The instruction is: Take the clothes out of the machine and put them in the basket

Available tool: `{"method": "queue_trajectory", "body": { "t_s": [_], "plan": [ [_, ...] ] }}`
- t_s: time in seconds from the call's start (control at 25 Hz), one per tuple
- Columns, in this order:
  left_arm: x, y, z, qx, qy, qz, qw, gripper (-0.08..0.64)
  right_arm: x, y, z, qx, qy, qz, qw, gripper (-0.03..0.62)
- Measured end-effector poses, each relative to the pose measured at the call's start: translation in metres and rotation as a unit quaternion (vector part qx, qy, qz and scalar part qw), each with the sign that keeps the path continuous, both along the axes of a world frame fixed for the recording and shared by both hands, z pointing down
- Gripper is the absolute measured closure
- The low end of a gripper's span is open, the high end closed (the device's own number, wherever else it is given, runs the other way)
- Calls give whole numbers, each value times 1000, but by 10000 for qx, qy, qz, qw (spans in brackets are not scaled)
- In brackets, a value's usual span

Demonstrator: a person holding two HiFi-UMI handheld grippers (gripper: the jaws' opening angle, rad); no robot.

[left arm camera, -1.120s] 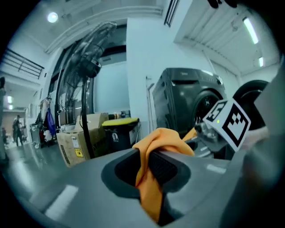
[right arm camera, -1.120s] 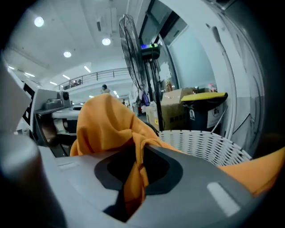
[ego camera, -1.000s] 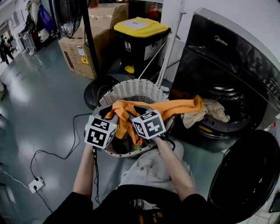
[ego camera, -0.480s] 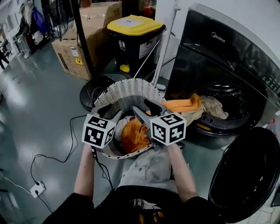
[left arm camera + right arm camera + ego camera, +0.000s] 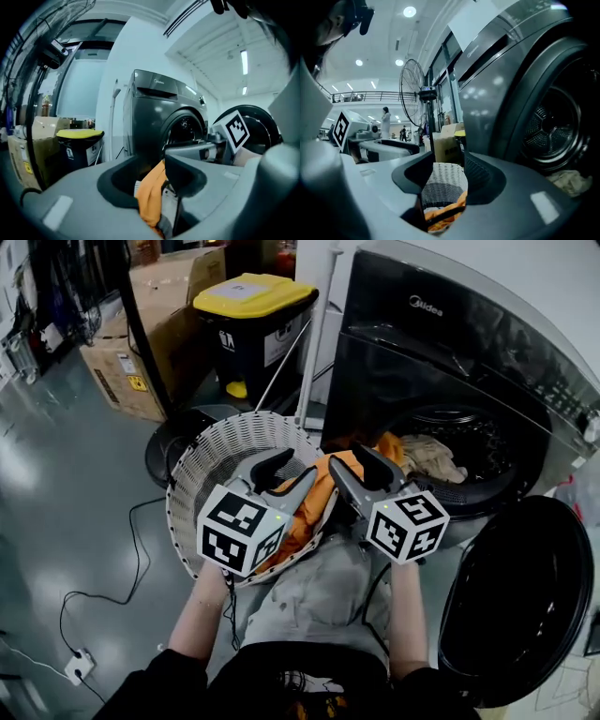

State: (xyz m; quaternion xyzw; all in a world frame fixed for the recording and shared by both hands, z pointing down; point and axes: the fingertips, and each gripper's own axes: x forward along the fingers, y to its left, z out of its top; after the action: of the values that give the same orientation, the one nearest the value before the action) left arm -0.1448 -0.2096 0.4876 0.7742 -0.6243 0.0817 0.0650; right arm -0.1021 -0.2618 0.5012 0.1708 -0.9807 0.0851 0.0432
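one machine (image 5: 450,343) at upper right is stood open beside the basket (image 5: 202,460) at centre, where an orange garment (image 5: 314,498) is draped. beige clothes (image 5: 433,457) are left in the drum. the left gripper (image 5: 292,468) and right gripper (image 5: 349,458) are held spread and empty, the right's jaws having just narrowed slightly. a thick fold should be pinched deep.

Setting: large industrial-type hall, a workshop or test space rather than a home. Evidence is grouped around the front-loading washing machine (image 5: 441,352): bare grey sealed floor (image 5: 56,474) before it, a yellow-lidded bin (image 5: 248,320) and cardboard boxes (image 5: 141,343) beside it. A big pedestal fan (image 5: 412,89), a railed mezzanine (image 5: 370,96) and recessed ceiling lights (image 5: 410,11) are seen beyond.
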Motion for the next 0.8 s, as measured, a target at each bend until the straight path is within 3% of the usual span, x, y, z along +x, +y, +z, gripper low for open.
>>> {"method": "queue_trajectory", "body": {
  "t_s": [0.2,0.4,0.6,0.8],
  "plan": [
    [49,-21,-18,322,454,593,9967,387,54,-38,6,48,-30,678,9977,385],
    [93,-37,-17,324,502,1030,9929,387,110,-94,27,-91,104,1465,9891,385],
    [135,-47,-17,284,614,1475,9867,387,150,-163,62,-165,509,2006,9782,373],
    [170,-58,-11,227,642,1708,9830,387,162,-222,98,-146,1244,2233,9667,329]
  ]
}}
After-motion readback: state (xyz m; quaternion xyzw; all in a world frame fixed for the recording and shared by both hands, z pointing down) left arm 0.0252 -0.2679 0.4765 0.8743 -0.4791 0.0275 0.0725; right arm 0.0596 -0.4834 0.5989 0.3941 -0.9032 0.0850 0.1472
